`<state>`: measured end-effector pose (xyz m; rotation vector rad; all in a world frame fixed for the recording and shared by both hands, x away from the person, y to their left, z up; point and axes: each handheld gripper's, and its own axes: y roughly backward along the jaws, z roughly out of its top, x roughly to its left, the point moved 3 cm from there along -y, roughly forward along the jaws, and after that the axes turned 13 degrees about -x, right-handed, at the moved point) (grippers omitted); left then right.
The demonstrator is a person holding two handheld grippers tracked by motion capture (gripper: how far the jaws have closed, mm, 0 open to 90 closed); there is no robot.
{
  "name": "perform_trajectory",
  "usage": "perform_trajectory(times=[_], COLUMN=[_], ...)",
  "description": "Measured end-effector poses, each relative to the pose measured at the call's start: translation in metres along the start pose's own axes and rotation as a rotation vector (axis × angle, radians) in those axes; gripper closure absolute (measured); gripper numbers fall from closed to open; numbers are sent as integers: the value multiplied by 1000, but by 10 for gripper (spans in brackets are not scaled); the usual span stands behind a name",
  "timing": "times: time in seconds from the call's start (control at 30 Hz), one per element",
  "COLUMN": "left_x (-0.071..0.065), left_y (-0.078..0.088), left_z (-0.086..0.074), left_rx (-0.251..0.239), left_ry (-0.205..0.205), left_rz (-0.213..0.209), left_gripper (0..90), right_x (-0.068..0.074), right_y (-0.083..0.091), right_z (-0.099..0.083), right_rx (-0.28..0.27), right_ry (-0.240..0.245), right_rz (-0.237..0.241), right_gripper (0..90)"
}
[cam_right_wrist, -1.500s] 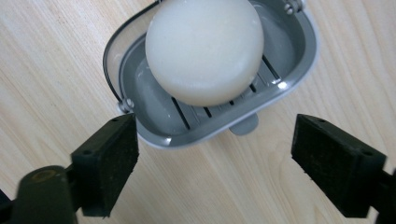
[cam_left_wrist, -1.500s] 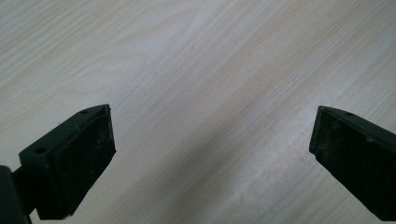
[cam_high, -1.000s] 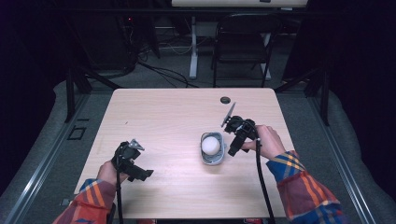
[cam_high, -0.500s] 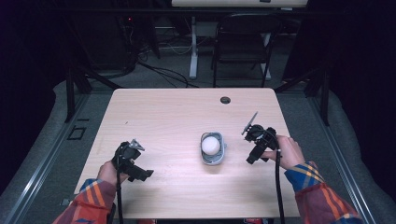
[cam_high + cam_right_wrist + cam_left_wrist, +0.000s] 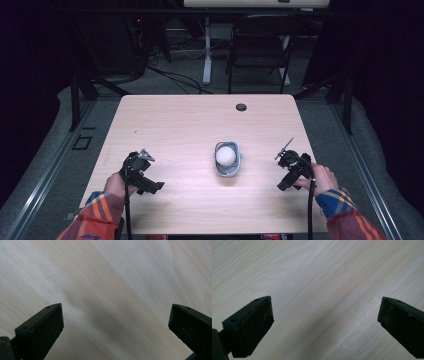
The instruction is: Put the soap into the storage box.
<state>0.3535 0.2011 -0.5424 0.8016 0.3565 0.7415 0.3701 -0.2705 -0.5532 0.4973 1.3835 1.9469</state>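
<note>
resting near the middle of the bench, the white ball sits cupped in a small grey bowl, which keeps it from rolling. right tool stands apart at the bowl's right, jaws just opened wide, nothing between them. left tool likewise spread, empty, low over bare wood.
</note>
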Motion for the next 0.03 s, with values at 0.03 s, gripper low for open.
perform_trajectory(times=[0.03], left_x=[0], left_y=[0], left_z=[0], left_rx=[1], left_ry=[-1], left_rz=[0], left_gripper=[3], right_x=[0], right_y=[-1], right_z=[-2], right_rx=[9], right_ry=[3], right_rz=[-5], right_gripper=[0])
